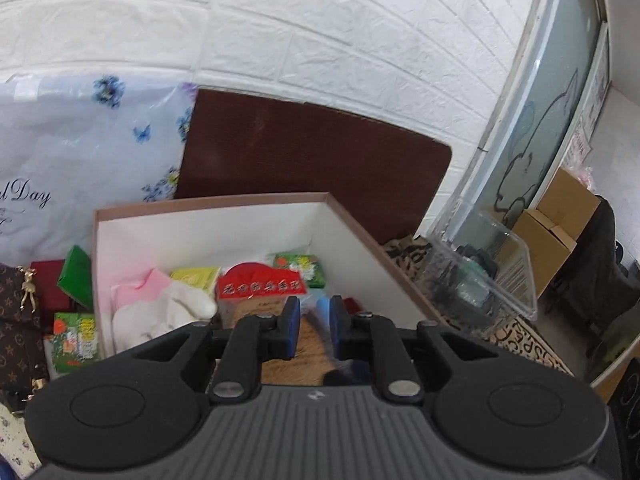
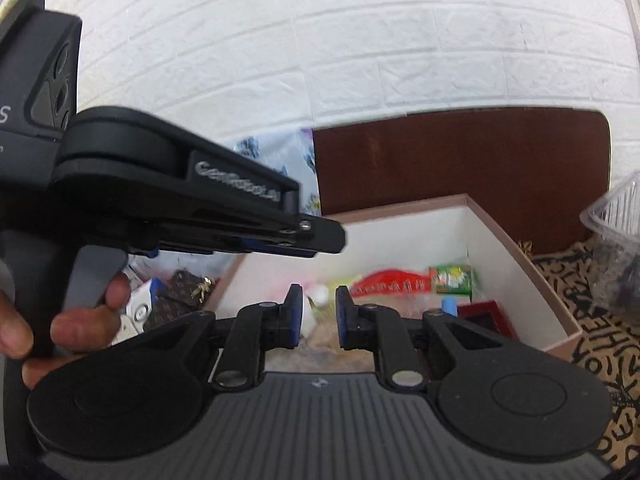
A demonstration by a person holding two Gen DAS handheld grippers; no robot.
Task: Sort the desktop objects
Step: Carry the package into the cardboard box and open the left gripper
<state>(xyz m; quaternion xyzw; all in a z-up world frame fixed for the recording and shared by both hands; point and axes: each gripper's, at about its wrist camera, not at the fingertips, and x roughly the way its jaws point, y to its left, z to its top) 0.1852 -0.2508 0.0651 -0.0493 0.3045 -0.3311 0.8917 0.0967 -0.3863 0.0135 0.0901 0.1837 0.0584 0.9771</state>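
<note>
An open cardboard box [image 1: 212,202] with white inner walls holds a red packet [image 1: 260,284], green packets [image 1: 304,266] and pink and white cloth [image 1: 168,304]. My left gripper [image 1: 315,320] hovers over the box's near side, its jaws a narrow gap apart with nothing between them. In the right wrist view the same box [image 2: 400,204] lies ahead with the red packet [image 2: 392,284], a green packet [image 2: 452,278] and a small red case [image 2: 484,314]. My right gripper [image 2: 319,316] is narrowly open and empty. The left gripper [image 2: 324,240], held by a hand [image 2: 80,320], crosses the upper left.
A brown board [image 1: 312,152] leans on the white brick wall behind the box. A clear plastic container [image 1: 488,264] sits to the right on a patterned cloth [image 2: 592,352]. Left of the box lie a monogram bag [image 1: 20,320], a green packet [image 1: 76,340] and a floral plastic bag [image 1: 80,140].
</note>
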